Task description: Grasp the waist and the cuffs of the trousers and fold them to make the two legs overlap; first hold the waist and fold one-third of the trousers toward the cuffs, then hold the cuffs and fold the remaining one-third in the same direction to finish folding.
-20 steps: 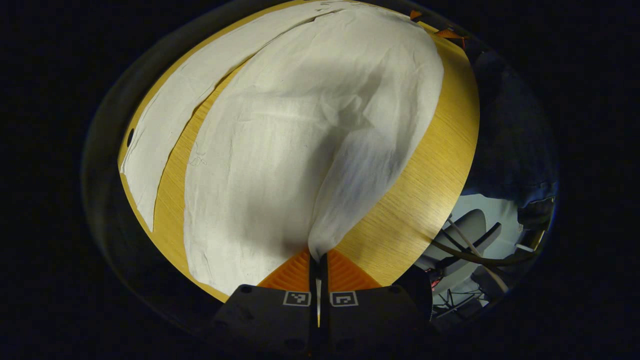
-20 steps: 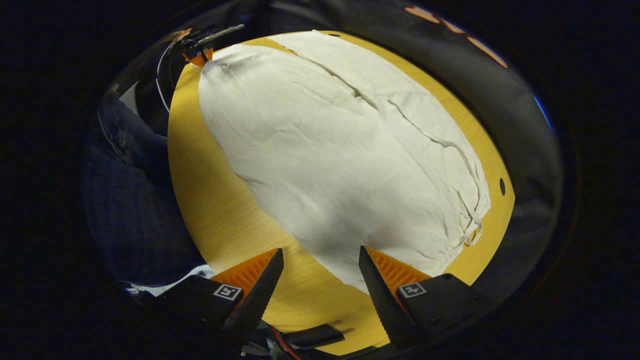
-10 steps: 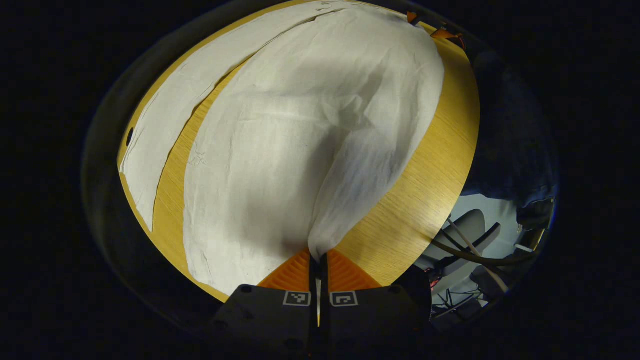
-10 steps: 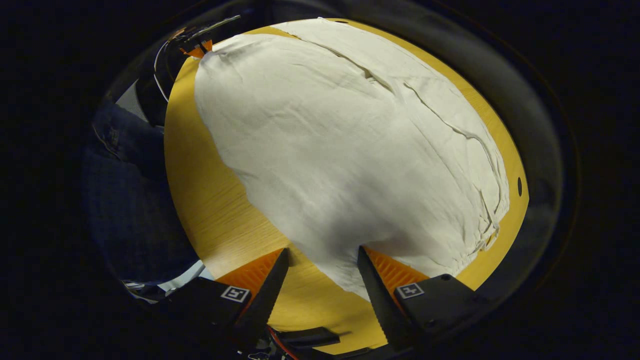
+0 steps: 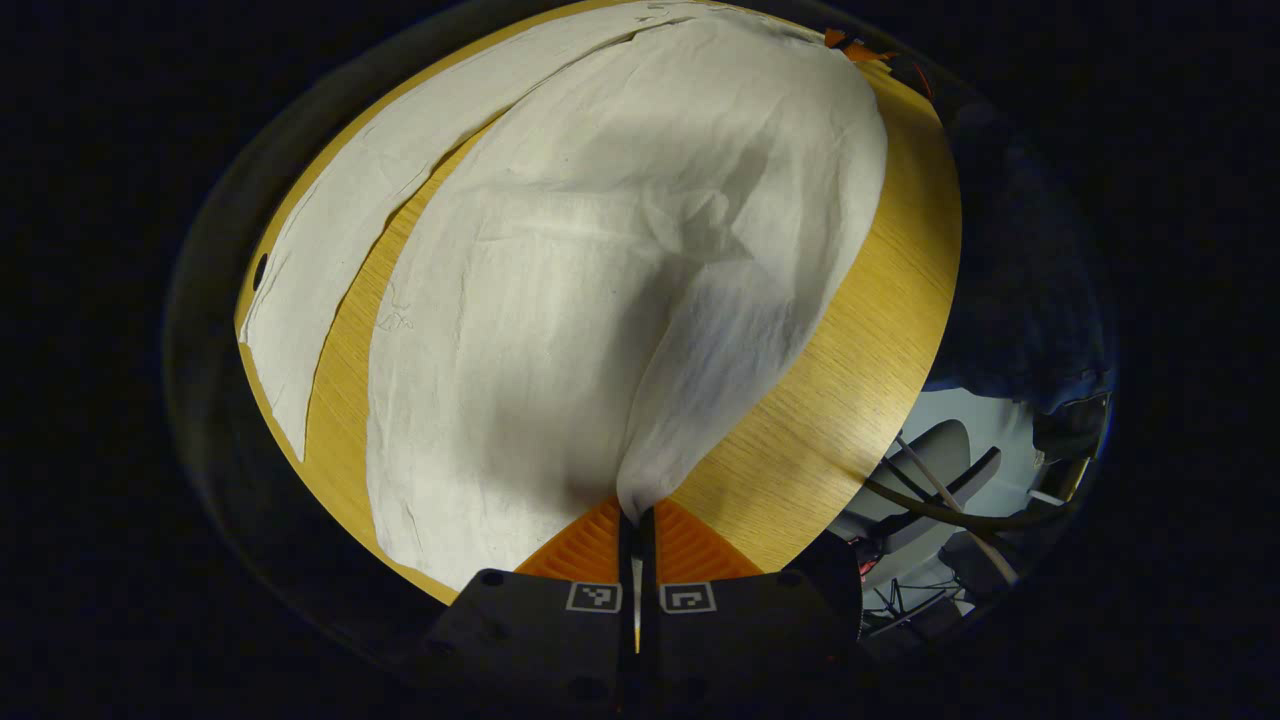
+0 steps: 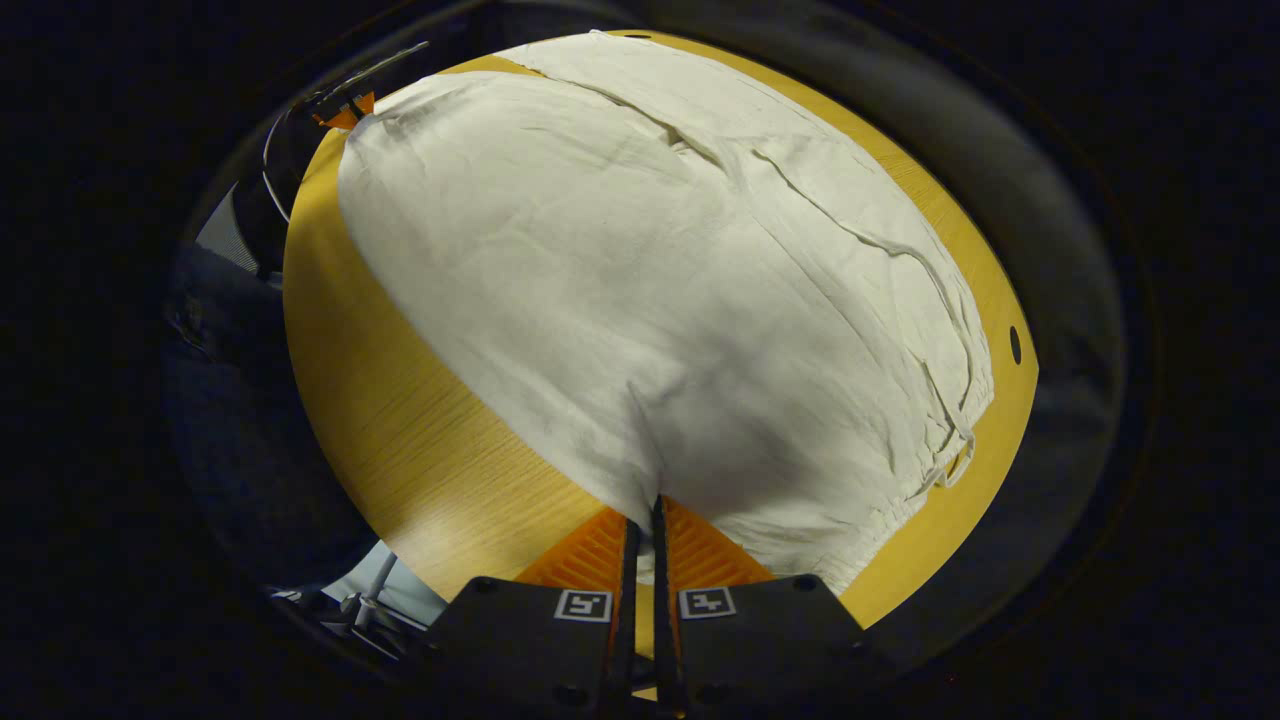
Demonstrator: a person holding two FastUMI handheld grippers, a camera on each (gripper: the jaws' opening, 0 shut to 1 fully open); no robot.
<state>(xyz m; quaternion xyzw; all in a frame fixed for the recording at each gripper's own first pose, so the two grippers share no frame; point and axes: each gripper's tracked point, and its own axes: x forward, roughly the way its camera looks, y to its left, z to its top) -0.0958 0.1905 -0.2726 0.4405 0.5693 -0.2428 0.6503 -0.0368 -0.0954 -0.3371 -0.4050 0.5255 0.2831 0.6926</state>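
Your left gripper [image 5: 637,515] is clamped on a pinch of the trousers [image 5: 560,300], the cloth rising from its tips in a soft cone; your right gripper [image 6: 642,525] is likewise closed on the near edge of the trousers, close to the gathered waist [image 6: 950,440] with its drawstring. The trousers lie spread on the table [image 5: 860,330], the near leg broad under both grippers, the far leg [image 5: 330,250] lying past it with a strip of bare wood between them in the left gripper view. Judge the fabric thin, light and limp: it will sag and drag between your two holds, so keep both pinches deep at the hem and lift evenly. The table's near edge runs close beside the trousers, with a chair [image 5: 940,480] beyond it; the freer room lies over the far leg.
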